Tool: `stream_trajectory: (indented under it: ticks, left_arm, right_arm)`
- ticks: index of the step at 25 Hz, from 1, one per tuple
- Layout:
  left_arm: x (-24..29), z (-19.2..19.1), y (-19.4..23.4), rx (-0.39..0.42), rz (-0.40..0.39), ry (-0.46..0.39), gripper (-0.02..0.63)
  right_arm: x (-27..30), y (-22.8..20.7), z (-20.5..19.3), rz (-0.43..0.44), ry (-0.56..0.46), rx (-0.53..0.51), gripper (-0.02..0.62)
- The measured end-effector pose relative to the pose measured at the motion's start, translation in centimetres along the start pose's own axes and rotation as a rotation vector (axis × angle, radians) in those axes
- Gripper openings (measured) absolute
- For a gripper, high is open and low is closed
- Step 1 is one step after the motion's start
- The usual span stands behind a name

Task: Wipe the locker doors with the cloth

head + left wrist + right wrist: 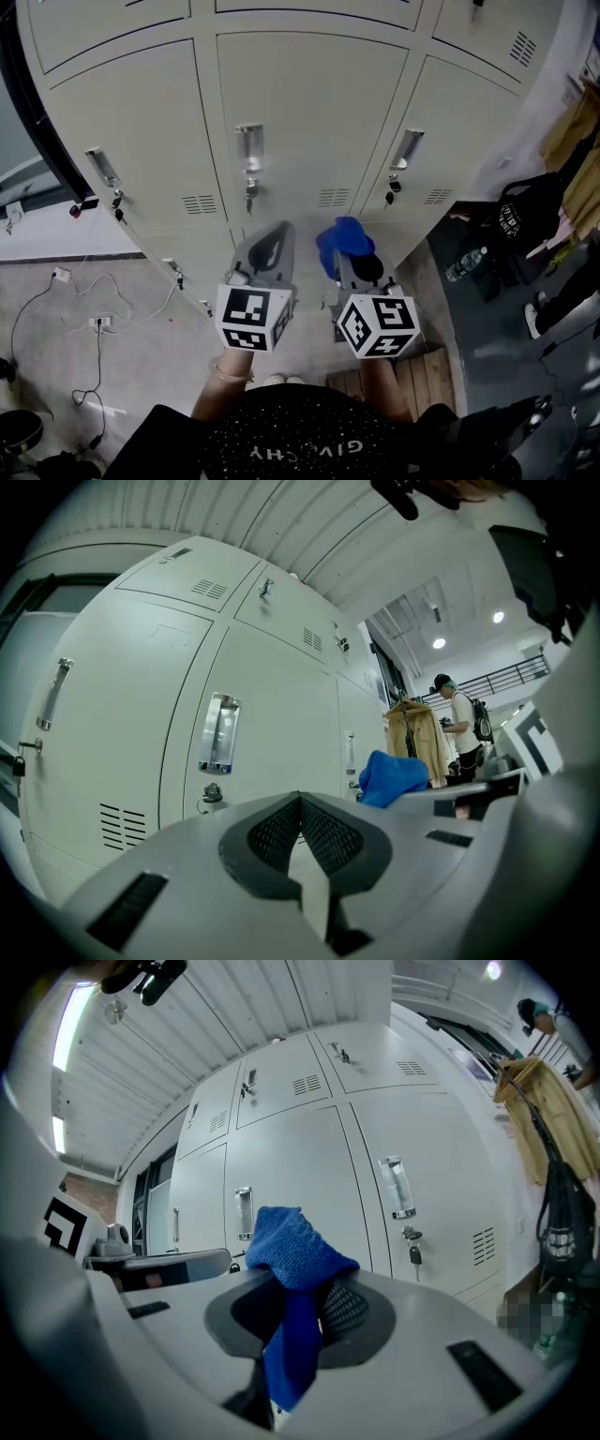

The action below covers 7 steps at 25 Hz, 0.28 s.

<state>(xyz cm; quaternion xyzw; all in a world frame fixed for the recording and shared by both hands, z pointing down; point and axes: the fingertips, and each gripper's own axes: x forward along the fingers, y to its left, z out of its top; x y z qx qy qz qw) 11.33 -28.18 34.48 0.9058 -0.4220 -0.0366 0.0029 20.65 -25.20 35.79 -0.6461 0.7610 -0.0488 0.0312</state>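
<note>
**Blue cloth clamped in the right gripper, in front of the lockers**

Blue knitted cloth [295,1260] bunches above the right gripper [300,1309], whose fingers [345,1309] are closed on it; a strip hangs down between them. It is held before the pale grey locker doors [309,122], below the middle door's chrome handle [249,148] and its key [250,195], and appears clear of the metal. Just beside it, the left gripper [272,246] has its fingers [328,836] pressed together with nothing between them. Cables [94,323] trail across the floor at left, and a water bottle [466,263] lies at right.
</note>
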Motion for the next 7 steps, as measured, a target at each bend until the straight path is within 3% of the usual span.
stream_trajectory:
  ticks: [7]
  left_arm:
    - [-0.01,0.0,-0.29,0.004,-0.024,0.002,0.006]
  right_arm:
    - [-0.26,0.44,0.1,-0.012,-0.004,-0.017,0.08]
